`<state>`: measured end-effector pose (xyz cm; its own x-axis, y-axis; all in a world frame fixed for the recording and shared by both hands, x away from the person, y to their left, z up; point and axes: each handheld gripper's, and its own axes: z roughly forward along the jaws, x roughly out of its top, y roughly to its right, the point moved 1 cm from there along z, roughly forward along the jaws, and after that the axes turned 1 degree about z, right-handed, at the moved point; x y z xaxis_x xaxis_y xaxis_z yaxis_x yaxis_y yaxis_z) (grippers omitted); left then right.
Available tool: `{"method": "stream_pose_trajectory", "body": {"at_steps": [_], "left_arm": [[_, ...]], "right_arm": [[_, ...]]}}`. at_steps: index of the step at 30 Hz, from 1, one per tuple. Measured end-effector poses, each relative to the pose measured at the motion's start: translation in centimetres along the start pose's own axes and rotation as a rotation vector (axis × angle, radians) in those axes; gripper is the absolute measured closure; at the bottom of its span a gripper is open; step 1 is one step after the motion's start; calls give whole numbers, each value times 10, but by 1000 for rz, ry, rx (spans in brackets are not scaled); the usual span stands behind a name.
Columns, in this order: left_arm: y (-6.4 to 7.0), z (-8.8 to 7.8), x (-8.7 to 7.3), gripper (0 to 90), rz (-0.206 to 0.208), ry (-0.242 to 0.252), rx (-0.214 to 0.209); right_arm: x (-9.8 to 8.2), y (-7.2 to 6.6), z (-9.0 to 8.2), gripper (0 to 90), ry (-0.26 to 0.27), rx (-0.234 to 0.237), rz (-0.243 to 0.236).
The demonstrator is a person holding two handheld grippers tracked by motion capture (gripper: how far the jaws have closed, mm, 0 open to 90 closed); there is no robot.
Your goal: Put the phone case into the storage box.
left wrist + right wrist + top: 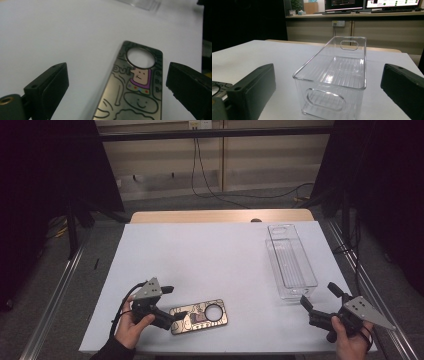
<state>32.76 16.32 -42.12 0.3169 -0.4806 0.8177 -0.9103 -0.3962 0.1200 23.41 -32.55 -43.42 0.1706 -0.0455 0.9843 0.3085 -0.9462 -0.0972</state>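
Cartoon drawings on the metal tag (135,92) come clear in the left gripper view: it lies flat between the wide-open jaws of the left gripper (170,303), untouched by either. Farther right, the right gripper (320,300) also gapes, holding nothing; its own view looks straight into the clear bin (337,75) just ahead.

Your left gripper (117,92) is standing with jaws wide apart, clear of the metal tag (136,92). The tag is lying flat on the white table (62,32) between them, its round hole (140,58) pointing away.
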Motion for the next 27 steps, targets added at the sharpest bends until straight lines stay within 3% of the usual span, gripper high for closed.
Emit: {"method": "stream_pose_trajectory", "body": {"at_steps": [5, 7, 10, 15, 17, 20, 24, 27], "left_arm": [[5, 10, 8, 44, 26, -64, -55], [9, 12, 12, 46, 53, -99, -35], [9, 17, 16, 52, 35, -112, -64], [10, 30, 17, 53, 45, -192, -62], [9, 35, 19, 49, 50, -250, -70], [8, 42, 23, 48, 57, -253, -79], [13, 52, 25, 52, 91, -307, -104], [15, 57, 25, 46, 118, -320, -102]], "right_arm": [[0, 0, 1, 0, -3, 1, -9], [0, 0, 1, 0, -3, 2, -11], [0, 0, 1, 0, -4, 3, -11], [0, 0, 1, 0, -4, 1, -12], [0, 0, 1, 0, -5, 2, -15], [0, 0, 1, 0, -5, 1, -16], [0, 0, 1, 0, -5, 1, -15], [0, 0, 1, 0, -6, 1, -14]]}}
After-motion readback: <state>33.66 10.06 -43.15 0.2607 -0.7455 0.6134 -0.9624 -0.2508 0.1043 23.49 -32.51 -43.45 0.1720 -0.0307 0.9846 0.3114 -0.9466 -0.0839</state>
